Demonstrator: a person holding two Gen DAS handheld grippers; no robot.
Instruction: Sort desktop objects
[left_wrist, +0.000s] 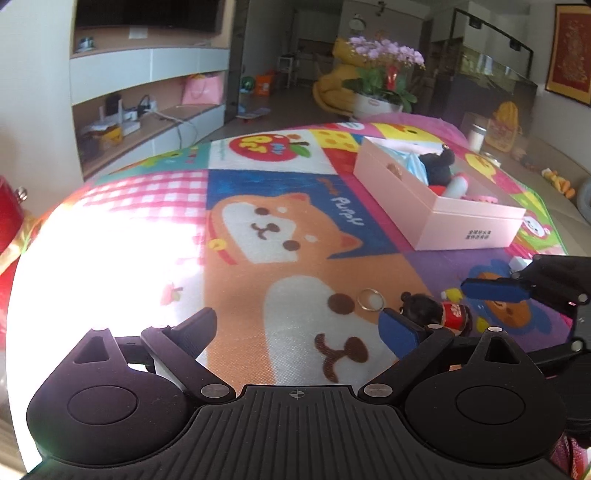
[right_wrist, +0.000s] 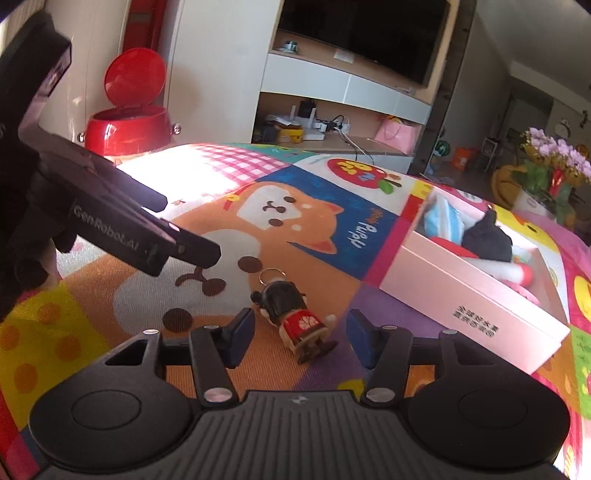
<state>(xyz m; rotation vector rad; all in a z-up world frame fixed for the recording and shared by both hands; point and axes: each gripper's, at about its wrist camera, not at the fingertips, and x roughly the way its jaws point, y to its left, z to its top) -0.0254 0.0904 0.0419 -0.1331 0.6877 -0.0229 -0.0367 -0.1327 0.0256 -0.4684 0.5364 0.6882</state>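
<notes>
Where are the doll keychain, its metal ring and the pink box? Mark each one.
doll keychain (right_wrist: 291, 314), right wrist view, on its red body.
metal ring (left_wrist: 370, 299), left wrist view, on the ring's rim.
pink box (left_wrist: 391, 192), left wrist view, on its long side wall.

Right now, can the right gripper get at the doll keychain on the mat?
Probably yes. The doll keychain lies on the mat between the right gripper's open jaws, with nothing in between. The left gripper sits off to the side.
</notes>
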